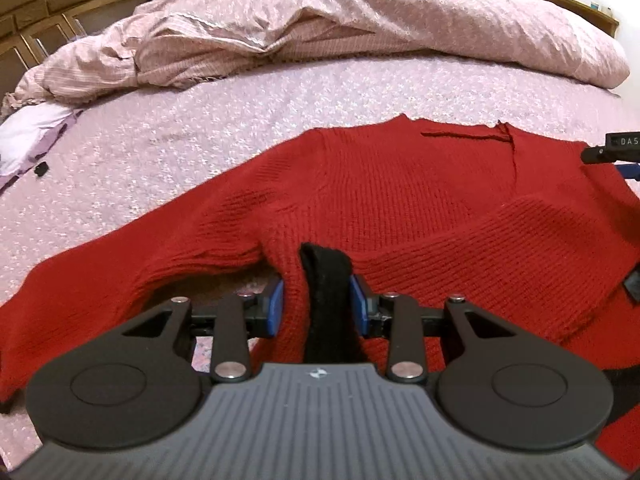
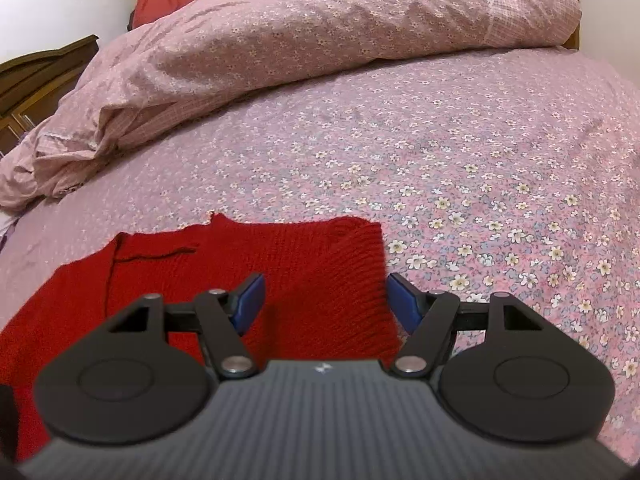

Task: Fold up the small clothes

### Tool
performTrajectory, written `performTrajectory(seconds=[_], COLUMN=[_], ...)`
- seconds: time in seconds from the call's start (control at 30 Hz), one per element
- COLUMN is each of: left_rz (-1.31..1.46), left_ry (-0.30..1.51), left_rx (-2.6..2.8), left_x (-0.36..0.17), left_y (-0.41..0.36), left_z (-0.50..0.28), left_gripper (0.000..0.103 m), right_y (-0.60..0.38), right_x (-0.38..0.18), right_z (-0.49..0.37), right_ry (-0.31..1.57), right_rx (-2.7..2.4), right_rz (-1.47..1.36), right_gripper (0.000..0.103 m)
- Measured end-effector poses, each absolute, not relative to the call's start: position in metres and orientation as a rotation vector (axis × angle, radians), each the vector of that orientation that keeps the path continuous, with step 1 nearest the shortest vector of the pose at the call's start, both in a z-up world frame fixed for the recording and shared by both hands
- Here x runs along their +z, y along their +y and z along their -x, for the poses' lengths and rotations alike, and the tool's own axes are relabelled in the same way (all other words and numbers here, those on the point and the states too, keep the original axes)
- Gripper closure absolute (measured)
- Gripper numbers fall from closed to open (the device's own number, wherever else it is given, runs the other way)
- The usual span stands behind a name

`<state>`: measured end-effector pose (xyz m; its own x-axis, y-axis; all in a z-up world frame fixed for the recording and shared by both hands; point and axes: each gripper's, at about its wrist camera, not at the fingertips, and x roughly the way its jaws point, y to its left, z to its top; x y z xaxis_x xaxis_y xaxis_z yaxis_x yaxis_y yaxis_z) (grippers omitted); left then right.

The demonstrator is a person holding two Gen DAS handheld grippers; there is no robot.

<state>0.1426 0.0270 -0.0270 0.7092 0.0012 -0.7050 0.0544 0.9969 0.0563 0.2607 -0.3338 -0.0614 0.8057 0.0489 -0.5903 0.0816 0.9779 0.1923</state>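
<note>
We have the red knitted sweater (image 1: pixel 400 184) lying spread on the bed's pink flowered sheet (image 2: pixel 440 152), one sleeve already laid across its body toward three o'clock. Our left claw (image 1: pixel 318 304) is narrowed on a bunched fold of red knit with a black trim band at six o'clock, pinching it between the blue pads. Our right claw (image 2: pixel 324 300) stands wide over the sweater's ribbed edge, gripping nothing. We judge the folding barely begun: the other sleeve and the body folds remain.

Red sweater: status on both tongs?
Left tongs shut on red sweater, black trim pinched. Right tongs open over its edge. Nothing in the way.
</note>
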Motion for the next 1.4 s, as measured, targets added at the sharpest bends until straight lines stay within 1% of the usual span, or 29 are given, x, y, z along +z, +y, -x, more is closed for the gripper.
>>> performTrajectory(seconds=[0.17, 0.37, 0.5, 0.7, 0.87, 1.03, 1.1, 1.13, 1.17, 1.27, 1.4], left_rz=[-0.068, -0.041, -0.01, -0.014, 0.051, 0.037, 0.01, 0.0, -0.005, -0.024, -0.029], left_ry=[0.761, 0.687, 0.748, 0.829, 0.816, 0.796, 0.787, 0.787, 0.783, 0.748, 0.668], left_rx=[0.004, -0.034, -0.085, -0.013, -0.048, -0.067, -0.064, -0.063, -0.064, -0.085, -0.125], left_x=[-0.017, 0.004, -0.009, -0.038, -0.043, -0.048, -0.049, -0.049, -0.047, -0.034, -0.002], left_y=[0.033, 0.034, 0.032, 0.035, 0.042, 0.035, 0.03, 0.028, 0.027, 0.022, 0.02], left_z=[-0.124, -0.113, -0.127, -0.142, -0.145, -0.152, -0.153, -0.154, -0.154, -0.156, -0.169], left_gripper=[0.063, 0.063, 0.063, 0.063, 0.063, 0.063, 0.065, 0.072, 0.084, 0.087, 0.089], right_y=[-0.332, -0.331, -0.33, -0.329, -0.325, -0.316, -0.313, -0.311, -0.311, -0.311, -0.316], right_x=[-0.063, -0.061, -0.059, -0.056, -0.049, -0.044, -0.042, -0.042, -0.041, -0.04, -0.036], right_z=[-0.257, -0.256, -0.255, -0.252, -0.245, -0.234, -0.231, -0.231, -0.23, -0.228, -0.223], right_ry=[0.629, 0.628, 0.626, 0.623, 0.605, 0.586, 0.584, 0.582, 0.58, 0.573, 0.555], right_rx=[-0.014, -0.01, -0.012, -0.01, -0.001, 0.031, 0.042, 0.045, 0.045, 0.038, 0.025], right_rz=[-0.205, -0.202, -0.198, -0.186, -0.168, -0.158, -0.145, -0.134, -0.124, -0.122, -0.136], right_gripper=[0.033, 0.033, 0.033, 0.033, 0.033, 0.033, 0.034, 0.034, 0.034, 0.034, 0.034])
